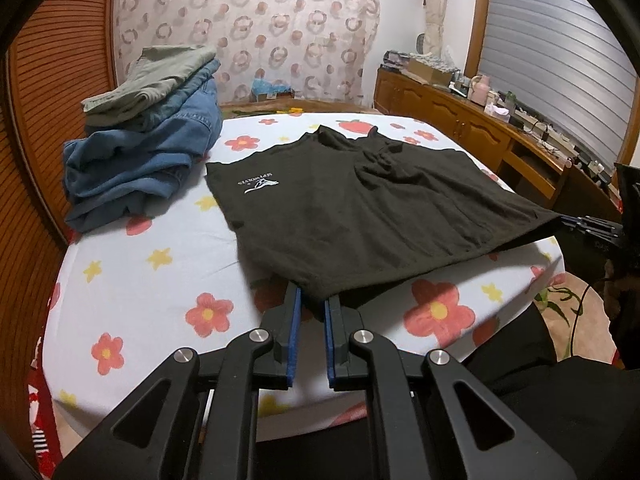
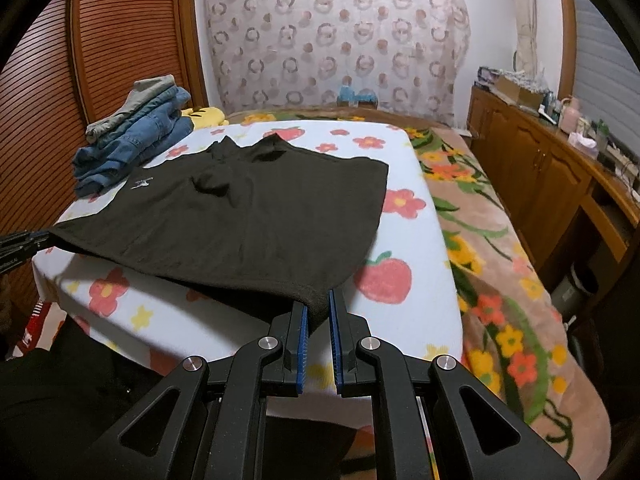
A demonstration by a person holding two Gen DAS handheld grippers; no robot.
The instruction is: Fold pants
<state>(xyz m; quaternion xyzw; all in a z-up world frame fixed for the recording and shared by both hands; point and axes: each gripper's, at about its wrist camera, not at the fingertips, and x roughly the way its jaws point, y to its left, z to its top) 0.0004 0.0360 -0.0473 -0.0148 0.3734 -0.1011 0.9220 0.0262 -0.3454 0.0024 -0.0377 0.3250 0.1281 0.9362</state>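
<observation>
Left wrist view: left gripper (image 1: 313, 300) is closed down, its blue-padded fingers (image 1: 295, 300) pinching the near hem corner of the black shorts (image 1: 360, 208). The cloth runs taut from the fingers forward and lies spread flat on the flower-print sheet (image 1: 152, 280) covering the worktop. White logo (image 1: 258, 184) sits ahead and left of the fingers. Far right of the fingers, the right gripper (image 1: 592, 226) holds the other hem corner, which is lifted slightly off the surface. Ahead-left of the fingers, a stack of folded jeans and grey-green pants (image 1: 148, 128) looks already finished.

Right wrist view: right gripper (image 2: 318, 308) is likewise closed, fingers (image 2: 304, 316) clamped on the near hem corner of the same black shorts (image 2: 248, 220). The garment extends forward and left from the fingers; the waistband end lies farthest away. Left gripper (image 2: 24, 242) shows at the far left edge, on the opposite corner. The folded stack (image 2: 136, 140) is far ahead-left, and a floral bed cover (image 2: 500, 272) lies to the right.

Judgement on progress: earlier garments appear done; this pair is only laid flat and gripped at both hem corners. No crease is made yet, so every fold on it remains, likely beginning by carrying the hem toward the waistband.
</observation>
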